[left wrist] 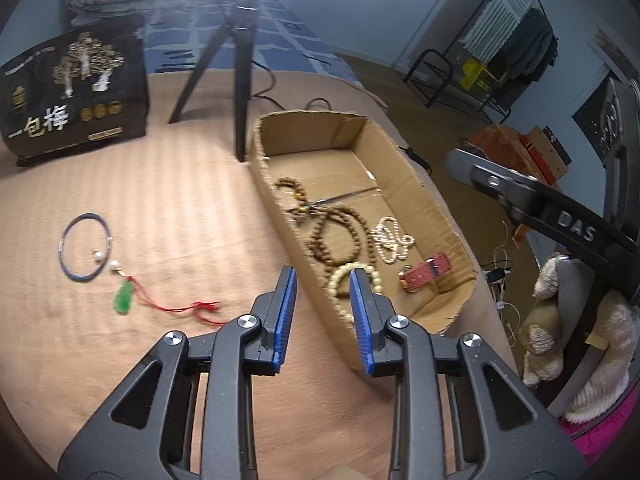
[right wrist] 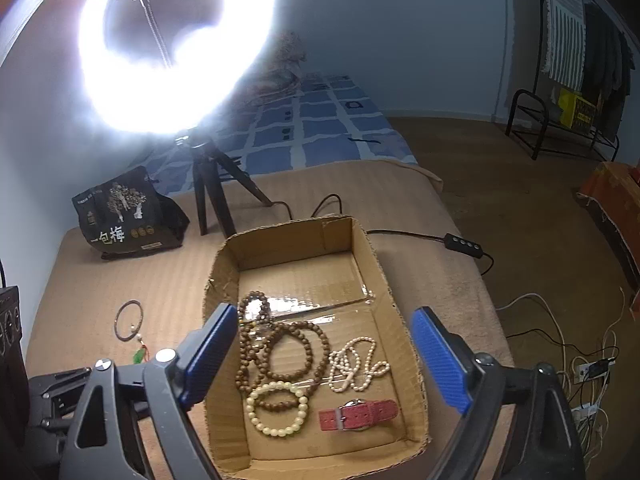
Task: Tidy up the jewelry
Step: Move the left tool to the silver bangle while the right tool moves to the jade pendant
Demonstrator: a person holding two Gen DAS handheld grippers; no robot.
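Note:
A cardboard box (left wrist: pixel 404 160) (right wrist: pixel 296 236) on the tan bed holds brown bead strands (left wrist: pixel 340 236) (right wrist: pixel 280 344), a pearl necklace (left wrist: pixel 390 240) (right wrist: pixel 356 364), a cream bead bracelet (left wrist: pixel 340 280) (right wrist: pixel 276 408) and a red watch (left wrist: pixel 424 272) (right wrist: pixel 360 414). Left of the box lie a dark bangle (left wrist: pixel 85 246) (right wrist: pixel 129 319) and a green pendant on a red cord (left wrist: pixel 124 298) (right wrist: pixel 139 356). My left gripper (left wrist: pixel 323 276) is open and empty above the box's near left wall. My right gripper (right wrist: pixel 322 316) is wide open and empty above the box.
A black snack bag (left wrist: pixel 76 88) (right wrist: pixel 124 216) and a ring-light tripod (left wrist: pixel 236 76) (right wrist: pixel 212 196) stand behind the box. A cable with a switch (right wrist: pixel 464 244) runs off the bed's right edge. A blue blanket (right wrist: pixel 320 128) lies beyond.

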